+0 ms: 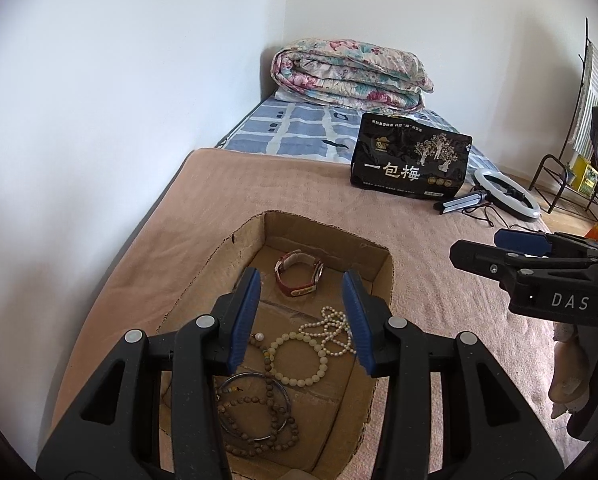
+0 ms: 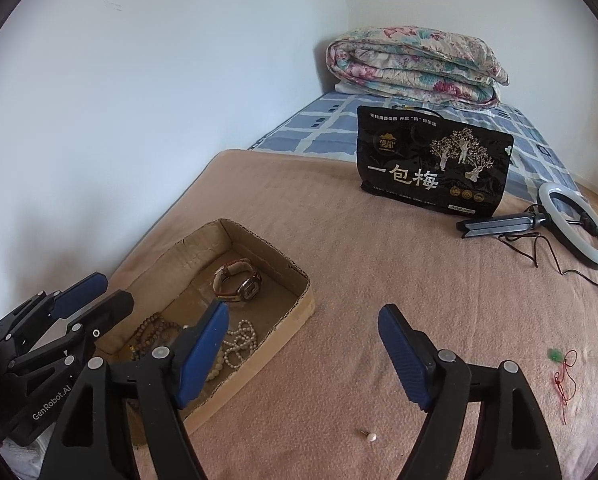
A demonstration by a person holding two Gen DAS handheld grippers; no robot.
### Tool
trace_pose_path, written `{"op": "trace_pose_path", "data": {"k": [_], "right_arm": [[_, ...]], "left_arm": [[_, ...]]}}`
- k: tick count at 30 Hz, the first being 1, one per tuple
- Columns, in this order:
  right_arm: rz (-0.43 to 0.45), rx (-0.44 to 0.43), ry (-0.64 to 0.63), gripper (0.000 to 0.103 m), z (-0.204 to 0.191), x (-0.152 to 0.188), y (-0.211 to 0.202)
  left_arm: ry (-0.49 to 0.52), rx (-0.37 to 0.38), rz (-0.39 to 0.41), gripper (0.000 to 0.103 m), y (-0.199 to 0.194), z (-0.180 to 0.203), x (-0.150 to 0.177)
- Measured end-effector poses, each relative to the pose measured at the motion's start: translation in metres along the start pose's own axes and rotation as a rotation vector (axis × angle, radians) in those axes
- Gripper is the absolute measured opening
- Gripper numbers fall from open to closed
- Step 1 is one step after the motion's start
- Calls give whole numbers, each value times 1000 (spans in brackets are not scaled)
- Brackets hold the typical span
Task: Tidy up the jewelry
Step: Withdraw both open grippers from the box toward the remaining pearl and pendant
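A shallow cardboard tray [image 1: 381, 280] [image 2: 295, 312] lies on the pink blanket. In it lie a watch with a red-brown strap [image 1: 299, 276] [image 2: 239, 282], a white pearl strand [image 1: 335, 330] [image 2: 241, 340], a pale bead bracelet [image 1: 299, 356], a metal bangle [image 1: 259, 408] and brown wooden beads [image 1: 259, 428] [image 2: 153, 330]. My left gripper [image 1: 301, 320] is open and empty above the tray. My right gripper [image 2: 305, 354] is open and empty over the blanket to the tray's right. A pearl stud [image 2: 371, 436] and a red cord with a green bead [image 2: 563, 372] lie on the blanket.
A black snack bag [image 1: 409, 162] [image 2: 433, 160] stands behind. A ring light with folded tripod [image 1: 507, 192] [image 2: 575, 224] and its cable lie at the right. A folded floral quilt [image 1: 351, 74] [image 2: 415, 66] sits at the bed's head. A wall runs along the left.
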State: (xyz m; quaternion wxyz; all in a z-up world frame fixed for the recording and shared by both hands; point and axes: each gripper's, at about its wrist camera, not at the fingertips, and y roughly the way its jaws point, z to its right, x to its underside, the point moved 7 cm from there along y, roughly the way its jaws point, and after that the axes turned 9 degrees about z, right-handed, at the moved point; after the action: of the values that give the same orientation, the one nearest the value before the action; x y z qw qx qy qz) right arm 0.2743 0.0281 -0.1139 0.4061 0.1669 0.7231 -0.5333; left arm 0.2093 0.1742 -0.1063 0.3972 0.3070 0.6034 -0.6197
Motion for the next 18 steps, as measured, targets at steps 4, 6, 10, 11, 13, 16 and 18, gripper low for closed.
{"op": "trace_pose_path", "data": {"k": [4, 6, 10, 11, 13, 16, 18], "right_arm": [[11, 6, -4, 82, 3, 3, -14], [10, 11, -4, 82, 6, 6, -20], [26, 39, -20, 89, 15, 7, -36], [37, 43, -22, 91, 17, 7, -41], [59, 55, -22, 93, 23, 6, -52], [72, 71, -18, 93, 32, 6, -65], [82, 95, -19, 101, 39, 6, -74]], "left_arm": [[18, -12, 17, 43, -9, 8, -1], [26, -12, 26, 43, -13, 14, -2], [34, 5, 32, 43, -21, 26, -2], [39, 8, 35, 43, -24, 29, -2], [52, 12, 43, 43, -29, 36, -2], [61, 31, 46, 43, -35, 49, -2], [62, 44, 46, 43, -38, 56, -2]]}}
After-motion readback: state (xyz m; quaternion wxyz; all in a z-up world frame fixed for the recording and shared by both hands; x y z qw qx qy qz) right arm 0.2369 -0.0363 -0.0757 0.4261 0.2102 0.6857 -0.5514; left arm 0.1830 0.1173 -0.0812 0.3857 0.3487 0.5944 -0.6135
